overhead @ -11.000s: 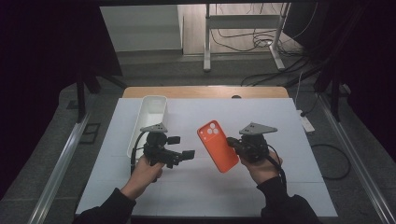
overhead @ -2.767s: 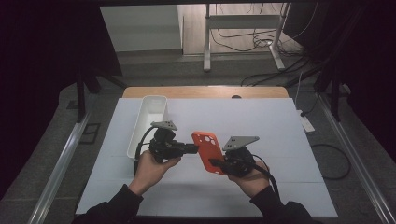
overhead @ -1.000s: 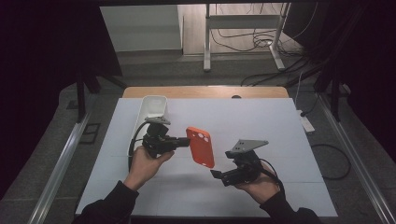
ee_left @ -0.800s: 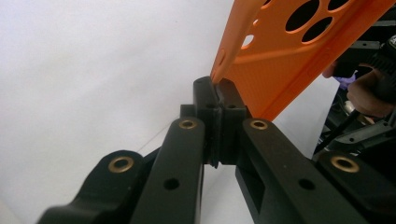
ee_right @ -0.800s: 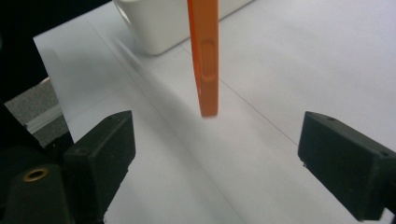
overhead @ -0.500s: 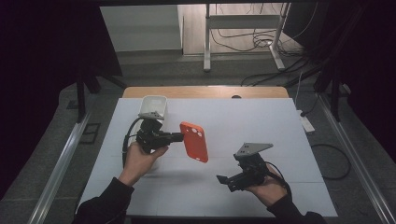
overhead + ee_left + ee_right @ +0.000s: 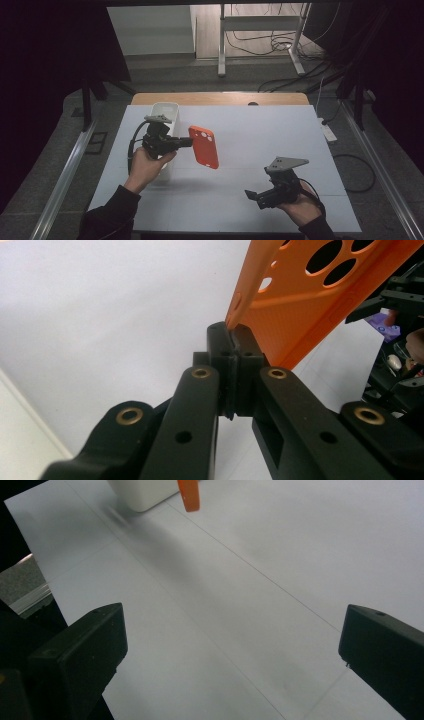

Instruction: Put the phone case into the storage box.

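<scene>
White sheeting (image 7: 240, 125) covers a wooden table on a cable-strewn grey floor. The left gripper (image 7: 186, 142) pinches the edge of a rigid orange phone case (image 7: 204, 146) beside a white bin (image 7: 165, 111); the right gripper (image 7: 251, 193), just opened, holds nothing.

This looks like a lab or test room set up for recording, not a home. A white work table (image 7: 280, 135) fills the middle of the high view, with a wooden edge strip (image 7: 220, 98) along its far side. Metal rails (image 7: 65, 175) run down both sides of the frame. At the top, the steel legs of another bench (image 7: 260, 40) stand on a bare floor among loose cables (image 7: 280, 45). Dark screens close off the upper left and right corners.
</scene>
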`<state>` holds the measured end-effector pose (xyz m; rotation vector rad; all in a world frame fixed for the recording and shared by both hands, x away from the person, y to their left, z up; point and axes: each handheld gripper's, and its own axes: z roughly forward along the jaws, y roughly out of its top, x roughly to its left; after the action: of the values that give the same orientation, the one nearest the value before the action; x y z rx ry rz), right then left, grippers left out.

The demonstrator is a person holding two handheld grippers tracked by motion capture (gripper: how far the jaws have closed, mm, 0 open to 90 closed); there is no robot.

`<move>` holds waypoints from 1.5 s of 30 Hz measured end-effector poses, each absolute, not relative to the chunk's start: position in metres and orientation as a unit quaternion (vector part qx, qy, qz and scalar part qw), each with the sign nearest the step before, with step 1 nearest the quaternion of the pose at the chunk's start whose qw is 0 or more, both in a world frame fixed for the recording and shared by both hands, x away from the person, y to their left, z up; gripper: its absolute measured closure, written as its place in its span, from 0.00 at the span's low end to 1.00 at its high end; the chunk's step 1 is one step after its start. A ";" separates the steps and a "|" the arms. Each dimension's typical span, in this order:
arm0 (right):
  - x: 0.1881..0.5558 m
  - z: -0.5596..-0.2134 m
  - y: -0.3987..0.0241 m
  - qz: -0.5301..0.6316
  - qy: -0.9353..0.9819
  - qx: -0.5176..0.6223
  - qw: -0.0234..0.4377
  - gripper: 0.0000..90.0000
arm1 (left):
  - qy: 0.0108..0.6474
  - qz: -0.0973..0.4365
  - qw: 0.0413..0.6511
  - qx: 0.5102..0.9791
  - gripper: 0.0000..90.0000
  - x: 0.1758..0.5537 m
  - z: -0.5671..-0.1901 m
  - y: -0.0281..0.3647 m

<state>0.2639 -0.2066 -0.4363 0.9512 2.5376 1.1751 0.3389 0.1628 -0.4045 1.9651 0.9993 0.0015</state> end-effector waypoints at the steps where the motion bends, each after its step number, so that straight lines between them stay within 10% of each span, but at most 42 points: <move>1: 0.263 -0.436 -0.209 0.396 0.854 0.323 0.095 0.00 | 0.404 0.001 0.451 0.796 0.99 0.339 -0.404 0.163; 45: 0.234 -0.444 -0.293 0.361 0.817 0.425 0.145 0.00 | 0.459 0.026 0.441 0.771 0.99 0.369 -0.380 0.218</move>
<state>0.2341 -0.2926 -0.4439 1.2244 2.3549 1.0391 0.3686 0.2181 -0.3799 1.9135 1.1402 0.0657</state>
